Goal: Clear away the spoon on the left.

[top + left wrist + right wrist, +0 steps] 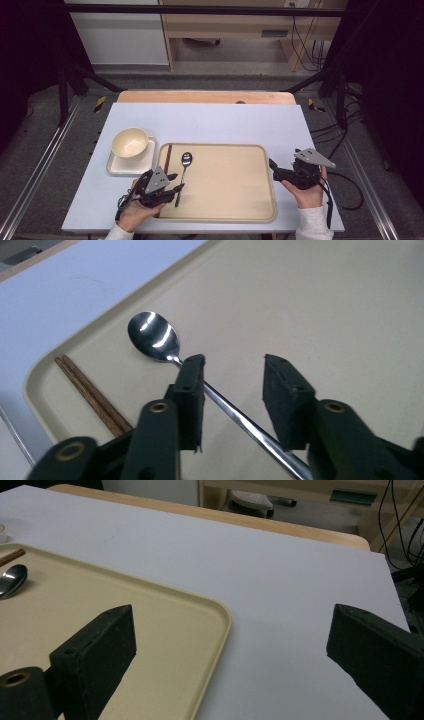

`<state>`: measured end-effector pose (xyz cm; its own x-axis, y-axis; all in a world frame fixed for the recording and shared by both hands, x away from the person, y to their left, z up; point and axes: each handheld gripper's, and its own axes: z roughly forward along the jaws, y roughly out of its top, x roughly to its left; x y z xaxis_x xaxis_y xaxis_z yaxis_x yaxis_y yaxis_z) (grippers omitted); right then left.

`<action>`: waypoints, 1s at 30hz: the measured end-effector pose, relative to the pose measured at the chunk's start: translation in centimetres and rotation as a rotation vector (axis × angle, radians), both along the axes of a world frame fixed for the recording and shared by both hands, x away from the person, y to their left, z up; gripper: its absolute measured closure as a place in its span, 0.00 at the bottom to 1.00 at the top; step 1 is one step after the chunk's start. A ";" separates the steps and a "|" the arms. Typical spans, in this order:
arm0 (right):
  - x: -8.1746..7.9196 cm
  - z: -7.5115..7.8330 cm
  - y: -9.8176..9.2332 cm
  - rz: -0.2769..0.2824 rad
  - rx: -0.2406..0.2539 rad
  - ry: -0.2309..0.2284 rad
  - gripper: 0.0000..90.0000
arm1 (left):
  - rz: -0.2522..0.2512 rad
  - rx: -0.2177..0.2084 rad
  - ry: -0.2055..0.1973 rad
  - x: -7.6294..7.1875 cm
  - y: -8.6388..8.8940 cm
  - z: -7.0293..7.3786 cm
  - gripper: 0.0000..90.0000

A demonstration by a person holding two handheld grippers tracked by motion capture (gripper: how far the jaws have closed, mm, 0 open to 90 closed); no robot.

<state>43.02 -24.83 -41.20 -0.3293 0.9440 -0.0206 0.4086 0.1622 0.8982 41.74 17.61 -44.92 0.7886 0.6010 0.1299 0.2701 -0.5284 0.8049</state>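
Note:
A steel spoon [185,165] [152,335] lies on the beige tray [235,185] [300,305], near its left side, bowl end pointing away from me. My left gripper [176,182] [234,362] is low over the handle end. Its jaws stand apart on either side of the thin handle, which runs between them close to the left jaw, and they do not press it. My right gripper [274,170] [232,611] stands open at the tray's right rim [220,615], one jaw over the tray, the other over the table, with nothing between them.
A pair of brown chopsticks [168,156] [90,392] lies along the tray's left edge beside the spoon. A cream bowl [129,142] stands on a white square plate [116,167] left of the tray. The pale blue tabletop [210,122] stretches behind the tray.

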 end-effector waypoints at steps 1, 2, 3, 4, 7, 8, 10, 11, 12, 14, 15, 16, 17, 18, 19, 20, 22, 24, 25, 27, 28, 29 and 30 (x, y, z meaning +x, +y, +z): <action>0.0 0.0 0.1 -0.001 0.000 0.003 0.07 | 0.003 0.005 0.010 0.5 -0.1 0.0 0.77; 0.0 0.0 0.1 0.001 -0.001 0.004 0.07 | 0.000 0.004 0.014 0.7 -0.2 0.0 0.81; 0.0 0.0 0.1 0.001 -0.001 0.004 0.07 | 0.001 0.006 0.019 0.9 -0.2 0.0 0.85; 0.0 0.0 0.1 0.001 -0.001 0.004 0.07 | 0.001 0.006 0.019 0.9 -0.2 0.0 0.88; 0.0 0.0 0.1 -0.001 0.000 0.006 0.07 | -0.015 0.017 0.030 1.8 -0.8 0.0 0.95; 0.0 -0.1 0.1 -0.001 -0.002 0.006 0.07 | -0.022 0.021 0.034 2.0 -1.1 -0.1 0.96; 0.1 -0.1 0.0 -0.001 -0.004 0.003 0.07 | -0.028 0.041 0.034 2.4 -1.5 -0.2 0.98; 0.1 -0.1 0.0 0.000 -0.004 0.004 0.07 | -0.032 0.048 0.043 2.7 -1.7 -0.4 0.98; 0.1 -0.1 0.1 -0.001 -0.001 0.005 0.07 | -0.030 0.054 0.047 2.9 -1.9 -0.5 0.99; 0.1 -0.1 0.1 0.000 -0.005 0.005 0.07 | -0.032 0.072 0.059 3.3 -2.2 -0.9 0.99; 0.1 -0.1 0.1 0.001 -0.004 0.006 0.07 | -0.032 0.080 0.061 3.4 -2.3 -1.0 0.99; 0.1 -0.1 0.1 0.001 -0.004 0.006 0.07 | -0.033 0.088 0.068 3.5 -2.5 -1.2 0.99; 0.2 -0.2 0.1 0.002 -0.009 0.004 0.07 | -0.033 0.097 0.071 3.6 -2.7 -1.4 1.00; 0.1 -0.2 0.1 0.002 -0.008 0.004 0.07 | -0.034 0.104 0.071 3.6 -2.8 -1.5 1.00; 0.1 -0.1 0.1 0.003 -0.006 0.004 0.07 | -0.038 0.113 0.074 3.7 -2.8 -1.6 1.00; 0.1 -0.1 0.1 0.003 -0.005 0.003 0.07 | -0.036 0.116 0.074 3.7 -2.9 -1.7 1.00; 0.1 -0.1 0.1 0.001 -0.001 0.005 0.07 | -0.035 0.119 0.079 3.7 -2.9 -1.8 1.00; 0.1 -0.1 0.1 0.003 -0.003 0.003 0.07 | -0.031 0.134 0.075 3.8 -3.0 -2.0 1.00; 0.1 -0.1 0.1 0.003 -0.005 0.003 0.07 | -0.028 0.139 0.079 3.9 -3.1 -2.2 1.00; 0.1 -0.1 0.2 0.003 -0.005 0.004 0.07 | -0.023 0.157 0.080 4.0 -3.0 -2.4 1.00; 0.1 -0.1 0.2 0.003 -0.005 0.004 0.07 | -0.019 0.152 0.079 4.1 -3.0 -2.4 1.00; 0.1 -0.2 0.2 0.002 -0.005 0.006 0.07 | -0.012 0.144 0.082 4.1 -3.0 -2.4 1.00; 0.1 -0.2 0.2 0.003 -0.005 0.005 0.07 | -0.006 0.147 0.080 4.2 -2.9 -2.4 1.00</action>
<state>43.17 -24.61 -41.36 -0.3322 0.9429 -0.0233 0.4129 0.1676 0.8952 45.89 14.73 -47.36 0.8033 0.5758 0.1522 0.3272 -0.6403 0.6950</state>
